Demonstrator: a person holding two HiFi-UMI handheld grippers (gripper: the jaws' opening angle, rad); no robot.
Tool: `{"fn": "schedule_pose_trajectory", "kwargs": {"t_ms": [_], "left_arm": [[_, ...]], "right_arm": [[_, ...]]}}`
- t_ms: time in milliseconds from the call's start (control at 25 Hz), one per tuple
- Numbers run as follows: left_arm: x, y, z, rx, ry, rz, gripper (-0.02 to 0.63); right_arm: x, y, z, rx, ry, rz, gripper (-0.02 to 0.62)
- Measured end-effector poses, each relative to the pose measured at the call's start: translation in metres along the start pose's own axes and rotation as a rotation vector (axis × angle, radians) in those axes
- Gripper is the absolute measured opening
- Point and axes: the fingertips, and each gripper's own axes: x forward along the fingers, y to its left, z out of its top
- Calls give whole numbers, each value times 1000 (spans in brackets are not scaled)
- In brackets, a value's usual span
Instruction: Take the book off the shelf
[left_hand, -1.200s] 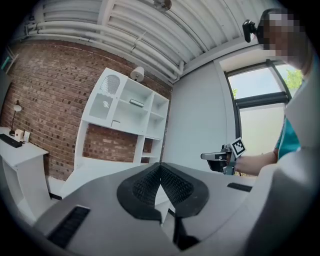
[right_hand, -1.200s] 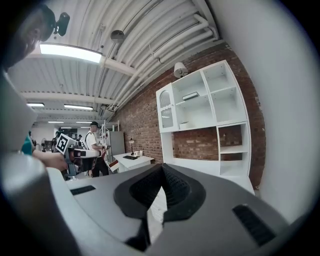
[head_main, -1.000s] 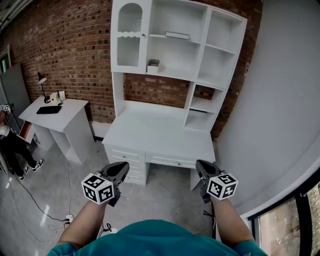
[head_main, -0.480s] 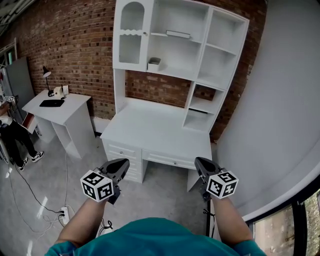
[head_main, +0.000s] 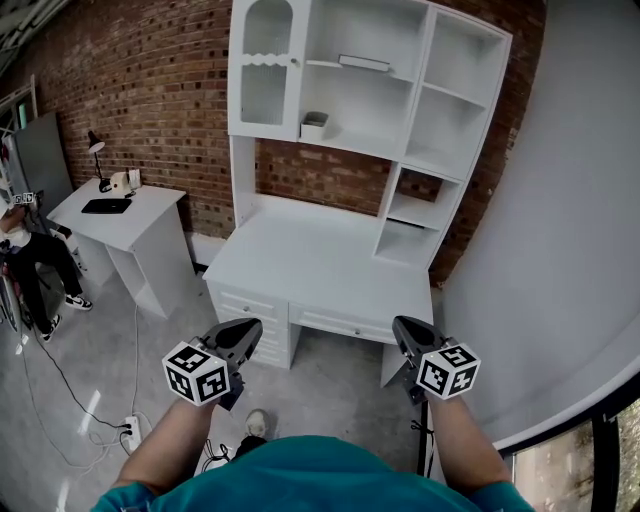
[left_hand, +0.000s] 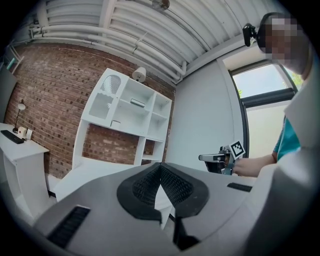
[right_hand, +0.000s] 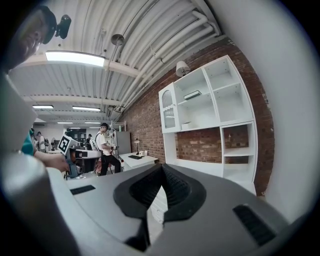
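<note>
Left of the white desk, a smaller desk stands against the brick wall. In front of the white desk, over grey floor, hangs the left gripper, fingers pressed together, empty. High above the desk, the book lies flat on its shelf. The right gripper is likewise closed on nothing. A grey wall stands to the desk's right.

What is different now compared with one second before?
The person has stepped a little toward the white desk; a shoe now shows below. Nothing was grasped or released. The left claw and right claw stay shut and empty, and the book still lies on its shelf.
</note>
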Motion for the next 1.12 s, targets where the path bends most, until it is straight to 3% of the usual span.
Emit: {"fn": "schedule_pose_trajectory", "kwargs": {"t_ms": [200, 760, 1120], "left_arm": [[30, 47, 5, 0, -7, -50, 17], [183, 273, 83, 43, -1, -219, 16], [259, 341, 112, 50, 18, -299, 17]], "right_arm": [[51, -14, 4, -11, 8, -23, 21], [278, -79, 68, 1, -84, -134, 21], [356, -126, 96, -4, -94, -181, 21]]}}
